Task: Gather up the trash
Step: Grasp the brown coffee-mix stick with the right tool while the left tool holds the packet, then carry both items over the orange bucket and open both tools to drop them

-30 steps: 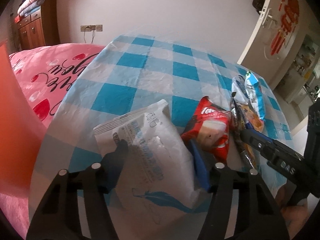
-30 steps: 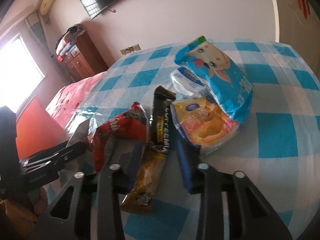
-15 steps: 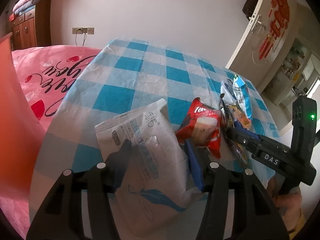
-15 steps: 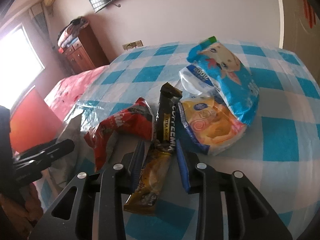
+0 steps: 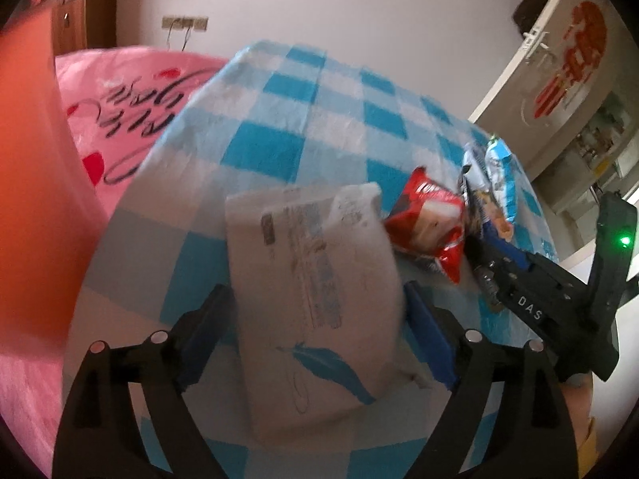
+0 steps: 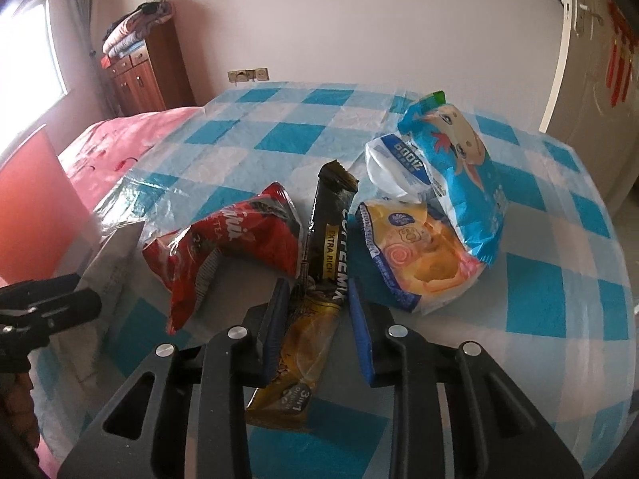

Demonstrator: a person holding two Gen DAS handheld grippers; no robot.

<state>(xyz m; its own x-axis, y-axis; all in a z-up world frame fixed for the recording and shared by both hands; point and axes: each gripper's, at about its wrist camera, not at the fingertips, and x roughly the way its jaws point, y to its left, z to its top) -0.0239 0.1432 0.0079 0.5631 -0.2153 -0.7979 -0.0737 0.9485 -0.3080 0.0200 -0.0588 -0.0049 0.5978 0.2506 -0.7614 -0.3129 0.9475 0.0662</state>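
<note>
A: How are the left tongs (image 5: 317,331) set?

B: Their jaws are seen wide apart, having just been opening. A white packet with a blue feather print (image 5: 315,291) lies between them on the table (image 5: 271,147), which is covered in a blue-and-white check cloth. The pads are not pressed on the packet, though the image is blurred there.

A: And the right tongs (image 6: 315,319)?

B: Their jaws have just been closing and are held narrowly apart on either side of a black-and-gold coffee sachet (image 6: 319,275). Whether the pads are actually touching it cannot be told.

A: Where is the rest of the trash found?

B: A crumpled red wrapper (image 6: 235,247) is seen just to the left of the sachet in the right wrist view. On the other side, a yellow snack bag (image 6: 415,255) is overlapped by a blue cartoon-printed bag (image 6: 463,183), with a white-and-blue wrapper (image 6: 393,163) tucked behind them. All of it is gathered near the table's near edge.

A: What is noted around the table?

B: A bed with a pink cover (image 5: 120,115) is placed beside it, and an orange surface (image 5: 28,167) fills the left of the left wrist view. A wooden dresser (image 6: 139,68) is set against the far wall.
</note>
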